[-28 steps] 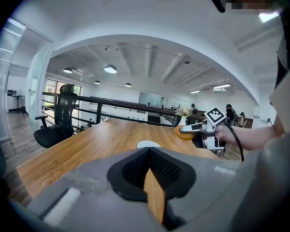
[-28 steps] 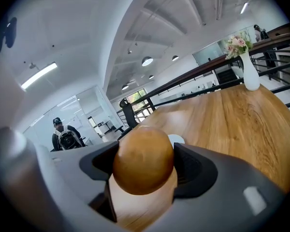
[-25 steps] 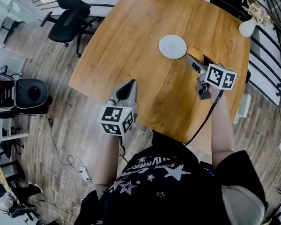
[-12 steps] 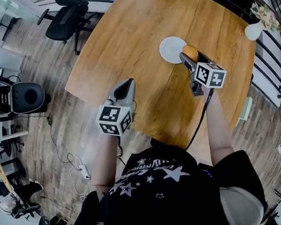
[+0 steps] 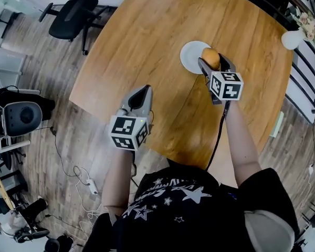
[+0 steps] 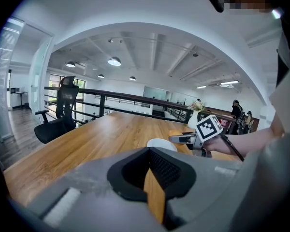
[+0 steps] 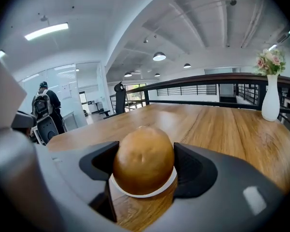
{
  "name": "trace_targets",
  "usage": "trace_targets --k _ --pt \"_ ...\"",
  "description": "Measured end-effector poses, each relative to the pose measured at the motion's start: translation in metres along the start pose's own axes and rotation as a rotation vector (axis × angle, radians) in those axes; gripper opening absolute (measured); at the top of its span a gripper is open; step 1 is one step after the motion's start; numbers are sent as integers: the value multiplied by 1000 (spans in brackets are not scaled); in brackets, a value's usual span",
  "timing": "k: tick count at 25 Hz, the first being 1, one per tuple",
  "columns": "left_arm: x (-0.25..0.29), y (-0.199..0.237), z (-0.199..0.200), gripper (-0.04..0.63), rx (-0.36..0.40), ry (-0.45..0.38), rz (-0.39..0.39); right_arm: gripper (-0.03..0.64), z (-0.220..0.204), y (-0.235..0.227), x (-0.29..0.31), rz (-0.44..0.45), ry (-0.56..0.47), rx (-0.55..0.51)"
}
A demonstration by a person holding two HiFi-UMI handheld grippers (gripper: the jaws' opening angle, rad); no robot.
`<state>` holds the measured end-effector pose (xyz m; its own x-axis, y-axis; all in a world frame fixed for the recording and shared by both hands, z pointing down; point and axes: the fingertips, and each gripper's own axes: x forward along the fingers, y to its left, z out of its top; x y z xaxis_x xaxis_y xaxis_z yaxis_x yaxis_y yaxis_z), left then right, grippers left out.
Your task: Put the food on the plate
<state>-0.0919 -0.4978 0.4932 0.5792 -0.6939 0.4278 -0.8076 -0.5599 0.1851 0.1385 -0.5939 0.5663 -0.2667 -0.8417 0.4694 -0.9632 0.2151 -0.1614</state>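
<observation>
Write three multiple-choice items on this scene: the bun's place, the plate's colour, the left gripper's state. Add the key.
1. Where is the bun?
A. On the chair.
B. Between the right gripper's jaws, over the plate's edge.
C. On the floor.

2. What colour is the plate?
A. White.
B. Blue.
C. Black.

3. How do the left gripper's jaws stand?
A. Clamped on a bun.
B. Wide apart.
C. Together, empty.

Key: 1 B, its jaws press the bun's sides above the white rim. 2 A, it shows white against the wooden table. 3 C, the tips meet with nothing between.
</observation>
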Motion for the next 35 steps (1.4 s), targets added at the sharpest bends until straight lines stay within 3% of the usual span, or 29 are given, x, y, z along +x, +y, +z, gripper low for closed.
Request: trace_targets --k 13,33,35 --pt "11 8 -17 2 -24 41 13 356 -12 19 37 16 9 -191" --pt "-9 10 -39 2 -66 56 49 360 -32 21 51 -36 89 -206" --pt "-11 10 -38 2 -68 52 50 393 -31 22 50 -32 83 -190"
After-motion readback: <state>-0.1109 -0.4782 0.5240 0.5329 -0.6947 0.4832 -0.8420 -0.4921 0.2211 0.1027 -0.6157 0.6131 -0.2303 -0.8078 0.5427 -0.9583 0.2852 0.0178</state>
